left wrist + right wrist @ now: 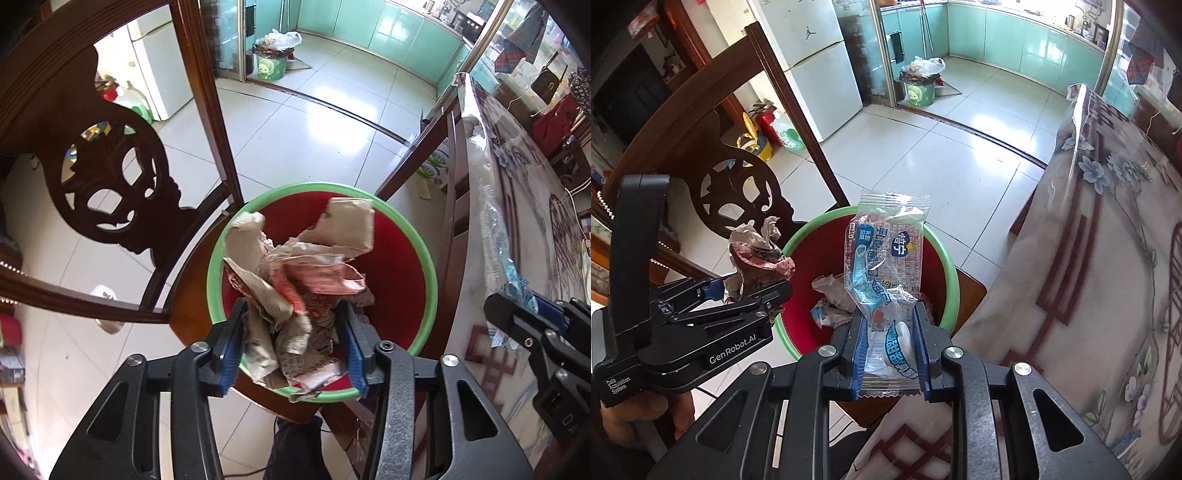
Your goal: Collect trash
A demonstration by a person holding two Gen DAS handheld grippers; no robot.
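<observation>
1. Left gripper (pixel 291 310) points steeply down over the bin, its jaws standing about halfway apart; a paper wad sits between the blue pads (pixel 231 354), with a dark gap showing at the left pad, so it looks loose rather than squeezed. From the right wrist view, this gripper (pixel 750 291) is seen side-on, a hand (pixel 646 410) around its grip
2. Right gripper (pixel 888 314) is nearly closed, pinching a clear wrapper, and hangs beside the table edge (pixel 517 321)
3. Table (pixel 1108 258), covered by a floral cloth under clear plastic, fills the right side
4. Dark carved wooden chair (pixel 110 177) stands just left of the table, its seat carrying the bin
5. Bin (pixel 428 258), red inside with a green rim, sits on that seat, below both grippers
6. Paper wad (pixel 295 266), crumpled brown and pink printed paper, sits over the bin's mouth
7. Clear wrapper (pixel 886 240), printed in blue, sticks out past the right fingertips above the bin's far rim
8. Smaller crumpled scraps (pixel 831 299) lie at the bottom of the bin
</observation>
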